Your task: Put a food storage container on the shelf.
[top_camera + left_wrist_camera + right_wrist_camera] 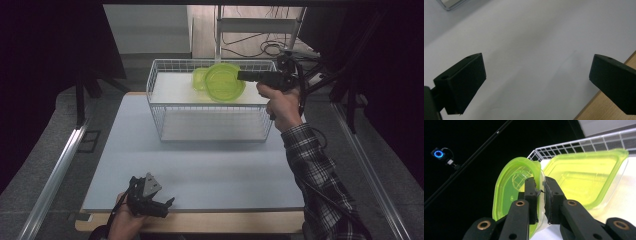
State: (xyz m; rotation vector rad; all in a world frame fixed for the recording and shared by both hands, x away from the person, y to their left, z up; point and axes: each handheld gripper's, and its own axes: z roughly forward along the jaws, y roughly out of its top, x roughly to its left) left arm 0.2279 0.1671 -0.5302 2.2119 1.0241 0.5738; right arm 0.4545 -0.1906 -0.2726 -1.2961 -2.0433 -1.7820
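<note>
A round container with a lime-green lid hangs tilted over the white wire basket, and my right gripper is shut on its rim. In the right gripper view the jaws pinch that rim, with the round container standing on edge to their left. A second, squarish green-lidded container lies in the basket just beyond; from above it peeks out behind the held one. My left gripper rests low at the table's front edge, open, with nothing between its fingers.
The basket stands at the back of the pale table, its wire rim close behind the containers. A wooden edge borders the table at the front. Cables and a metal frame lie beyond the basket.
</note>
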